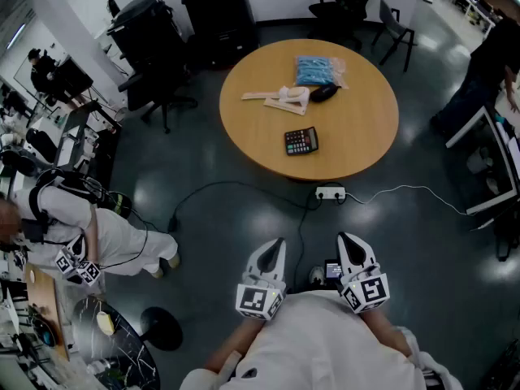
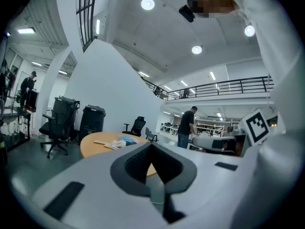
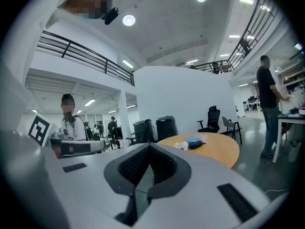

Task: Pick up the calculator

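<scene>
Black calculator (image 1: 301,141) with coloured keys, flat on round wooden table (image 1: 366,136).

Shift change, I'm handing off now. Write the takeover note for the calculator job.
Left claw: shut, empty, held close to the body.
Right claw: shut, empty, beside it.
Calculator: lies flat on the round wooden table, near its closer edge, untouched.
Done: nothing yet.
Left: step up to the table, open a claw, grip the calculator, lift.
</scene>
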Motion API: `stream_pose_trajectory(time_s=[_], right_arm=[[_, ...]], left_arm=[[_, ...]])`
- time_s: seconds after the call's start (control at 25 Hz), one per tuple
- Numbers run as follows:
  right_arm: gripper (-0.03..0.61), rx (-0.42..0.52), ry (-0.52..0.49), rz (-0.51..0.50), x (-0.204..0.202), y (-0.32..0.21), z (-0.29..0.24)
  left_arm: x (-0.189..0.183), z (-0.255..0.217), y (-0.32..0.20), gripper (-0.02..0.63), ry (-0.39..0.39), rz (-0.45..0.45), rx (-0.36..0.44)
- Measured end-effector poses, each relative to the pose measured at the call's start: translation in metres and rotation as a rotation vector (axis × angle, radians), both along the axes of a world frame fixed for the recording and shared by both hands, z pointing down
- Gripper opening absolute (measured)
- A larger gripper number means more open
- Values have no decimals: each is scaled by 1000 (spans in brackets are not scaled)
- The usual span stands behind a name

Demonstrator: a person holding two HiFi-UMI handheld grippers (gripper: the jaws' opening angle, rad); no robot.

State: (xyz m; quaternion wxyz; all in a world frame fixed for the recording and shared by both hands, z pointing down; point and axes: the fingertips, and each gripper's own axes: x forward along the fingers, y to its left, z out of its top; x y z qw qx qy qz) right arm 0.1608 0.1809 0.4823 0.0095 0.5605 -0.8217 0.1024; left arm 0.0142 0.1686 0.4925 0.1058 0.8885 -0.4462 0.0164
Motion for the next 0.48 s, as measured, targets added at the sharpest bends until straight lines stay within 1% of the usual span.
stream_pose_trajectory(time_s=[0.48], right_arm=[[15,-5,4,-18,8,0,0]], left_arm=[[4,1,0,6,14,-31,-11]])
